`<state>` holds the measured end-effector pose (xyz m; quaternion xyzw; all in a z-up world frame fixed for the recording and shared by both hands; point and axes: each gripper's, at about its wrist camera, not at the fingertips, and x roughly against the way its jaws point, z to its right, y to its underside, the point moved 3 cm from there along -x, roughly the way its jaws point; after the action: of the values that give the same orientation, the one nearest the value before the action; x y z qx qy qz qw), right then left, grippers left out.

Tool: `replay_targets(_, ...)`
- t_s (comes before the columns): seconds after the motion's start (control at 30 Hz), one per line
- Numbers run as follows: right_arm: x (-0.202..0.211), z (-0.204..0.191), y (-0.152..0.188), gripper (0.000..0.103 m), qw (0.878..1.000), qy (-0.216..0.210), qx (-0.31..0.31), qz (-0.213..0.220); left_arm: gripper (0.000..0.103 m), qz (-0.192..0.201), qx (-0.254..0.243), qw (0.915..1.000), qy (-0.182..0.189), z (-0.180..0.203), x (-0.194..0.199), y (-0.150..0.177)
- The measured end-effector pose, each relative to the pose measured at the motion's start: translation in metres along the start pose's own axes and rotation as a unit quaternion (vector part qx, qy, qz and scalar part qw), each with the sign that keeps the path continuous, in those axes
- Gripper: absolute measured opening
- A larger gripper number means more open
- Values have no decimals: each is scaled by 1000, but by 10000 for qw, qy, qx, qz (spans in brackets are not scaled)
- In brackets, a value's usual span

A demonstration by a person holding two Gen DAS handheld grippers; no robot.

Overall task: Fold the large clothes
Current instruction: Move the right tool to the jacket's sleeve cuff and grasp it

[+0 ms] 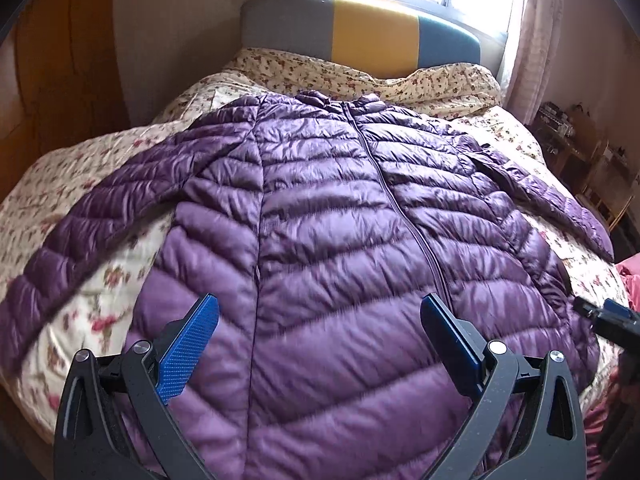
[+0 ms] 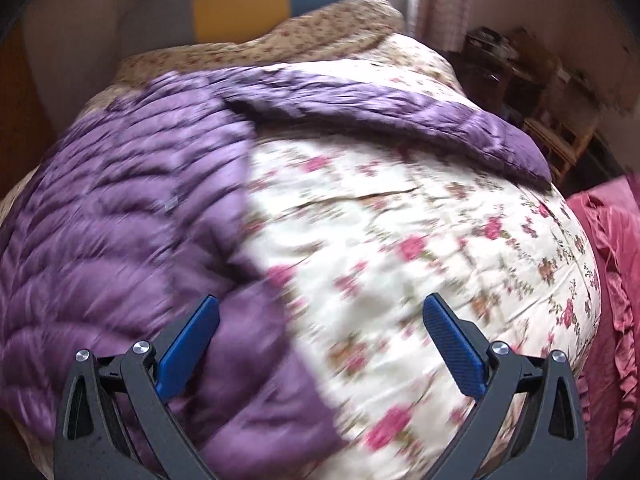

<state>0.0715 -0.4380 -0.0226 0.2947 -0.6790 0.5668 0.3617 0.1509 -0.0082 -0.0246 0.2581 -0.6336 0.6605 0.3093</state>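
A purple quilted down jacket (image 1: 320,208) lies spread flat, front up and zipped, on a bed covered by a floral quilt (image 1: 100,280), its collar toward the headboard (image 1: 360,36) at 12 o'clock and its hem nearest the cameras. In the left wrist view the left gripper (image 1: 319,322) hovers above the lower front of the jacket with its blue fingers (image 1: 188,354) spread wide and nothing between them; the zipper runs from the collar down toward 5 o'clock of the view. One sleeve (image 1: 80,232) stretches out toward 9 o'clock, the other (image 1: 560,208) toward 3 o'clock. The right gripper (image 2: 320,322) is likewise spread and empty, poised over the jacket's side edge (this view is motion-blurred), with purple fabric under its finger at 7 o'clock and bare quilt under the one at 5 o'clock. A pink cloth (image 2: 608,264) lies at the bed's edge around 3 o'clock.
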Motion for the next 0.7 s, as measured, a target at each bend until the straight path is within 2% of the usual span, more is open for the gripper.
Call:
replay_targets(0.37, -49, 108, -40, 98, 9920, 530, -1119, -247, 100, -314, -166, 9994, -5, -2, -63, -41)
replay_targets(0.7, -57, 196, -59, 98, 9752, 897, -2010, -217, 100, -445, 163, 9989, 6, -18, -115, -72)
